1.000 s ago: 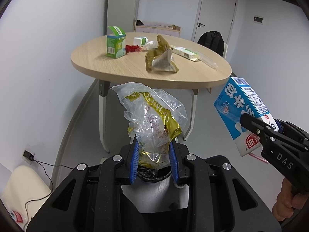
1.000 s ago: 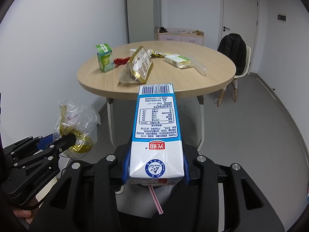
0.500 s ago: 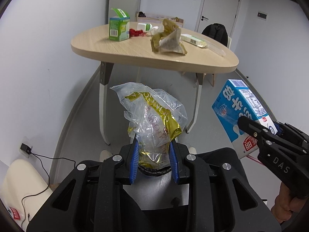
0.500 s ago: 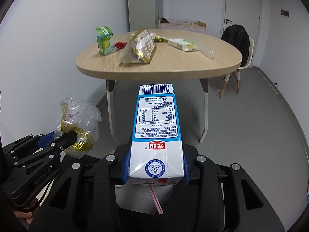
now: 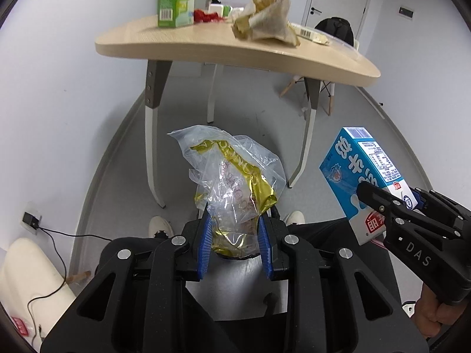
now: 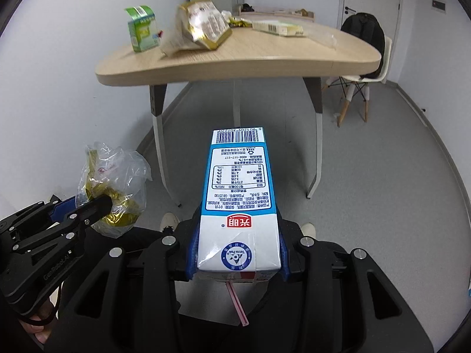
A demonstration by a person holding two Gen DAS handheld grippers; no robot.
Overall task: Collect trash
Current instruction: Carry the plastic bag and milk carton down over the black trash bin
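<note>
Right tool (image 6: 237, 253) clamping blue milk carton (image 6: 238, 194), left tool (image 6: 88, 209) gripping crumpled plastic wrapper (image 6: 113, 188)

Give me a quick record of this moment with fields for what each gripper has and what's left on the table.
left gripper: shut on crumpled clear and gold wrapper
right gripper: shut on blue and white milk carton, pink straw sticking out below
table: green box, gold snack bag, flat pale box, clear plastic
bin: not in view

Both hand-held grippers, carrying the plastic bag (image 5: 232, 182) and milk carton (image 6: 239, 203), have sunk below the table (image 5: 206, 50) top
</note>
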